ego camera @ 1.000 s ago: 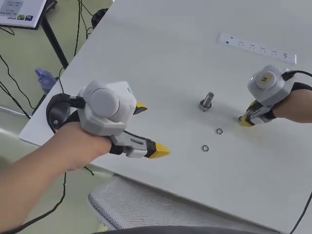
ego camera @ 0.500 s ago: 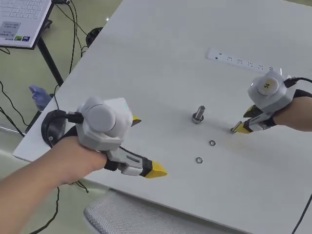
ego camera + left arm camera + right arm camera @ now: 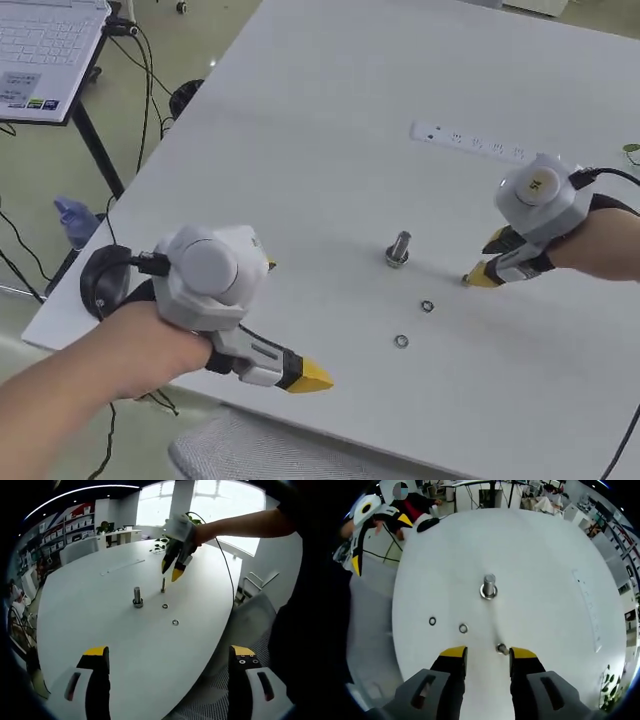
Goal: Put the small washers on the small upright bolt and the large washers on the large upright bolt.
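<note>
On the white table (image 3: 330,120), the left gripper (image 3: 290,320) is spread wide and empty at 8 o'clock of the large bolt (image 3: 398,248), the right gripper (image 3: 487,258) is partly open and grips nothing, with the small bolt (image 3: 501,648) between its tips at 4 o'clock, and one washer (image 3: 427,306) lies at 5 o'clock and a second washer (image 3: 401,341) at 6 o'clock.

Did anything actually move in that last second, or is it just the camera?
Mostly the camera shifted. The left tool drifted slightly back toward the table edge, open. The right tool remains by the small bolt, open; large bolt and both washers unmoved.
</note>
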Motion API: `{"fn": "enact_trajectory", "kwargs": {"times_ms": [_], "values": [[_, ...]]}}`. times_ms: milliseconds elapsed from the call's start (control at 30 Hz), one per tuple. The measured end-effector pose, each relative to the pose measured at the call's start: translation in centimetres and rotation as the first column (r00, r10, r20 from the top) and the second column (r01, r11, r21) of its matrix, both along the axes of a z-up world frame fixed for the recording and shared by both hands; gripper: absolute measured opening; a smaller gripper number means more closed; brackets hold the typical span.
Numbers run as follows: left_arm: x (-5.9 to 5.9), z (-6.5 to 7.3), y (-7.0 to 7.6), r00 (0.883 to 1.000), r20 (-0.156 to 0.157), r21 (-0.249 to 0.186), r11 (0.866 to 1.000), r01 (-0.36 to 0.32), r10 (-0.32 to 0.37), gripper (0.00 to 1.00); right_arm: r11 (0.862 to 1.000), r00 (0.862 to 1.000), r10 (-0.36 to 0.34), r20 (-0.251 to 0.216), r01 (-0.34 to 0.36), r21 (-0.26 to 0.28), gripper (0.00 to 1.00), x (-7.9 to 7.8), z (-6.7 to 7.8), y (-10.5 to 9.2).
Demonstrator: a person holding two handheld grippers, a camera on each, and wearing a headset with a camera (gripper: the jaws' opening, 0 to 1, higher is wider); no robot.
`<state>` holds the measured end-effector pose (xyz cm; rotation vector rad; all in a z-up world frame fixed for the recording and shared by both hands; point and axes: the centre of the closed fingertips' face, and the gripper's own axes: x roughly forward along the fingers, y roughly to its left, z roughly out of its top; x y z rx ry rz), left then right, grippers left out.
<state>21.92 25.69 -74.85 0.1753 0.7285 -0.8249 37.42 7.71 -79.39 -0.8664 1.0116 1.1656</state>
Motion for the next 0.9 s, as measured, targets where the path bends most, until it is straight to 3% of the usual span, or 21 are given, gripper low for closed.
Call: {"fn": "enact_trajectory", "kwargs": {"times_ms": [267,500,900], "values": [[-0.2,0.2,0.4,0.999,0.027,0.004,1.000,-0.018,0.018,1.00,0.999,0.999,0.033,-0.012,-0.033,0.010,0.35,-2.2,-1.0,1.2],[-0.3,-0.1,0.7,1.000,0.020,0.010,1.000,-0.024,0.023,0.97,0.998,0.998,0.063,-0.026,-0.062,0.006,0.35,-3.9,-1.8,2.0],[0.0,-0.1,0.3,0.999,0.027,0.004,1.000,-0.019,0.019,0.95,0.998,0.997,0.062,-0.039,-0.062,0.003,0.34,-4.5,-3.3,2.4]]}}
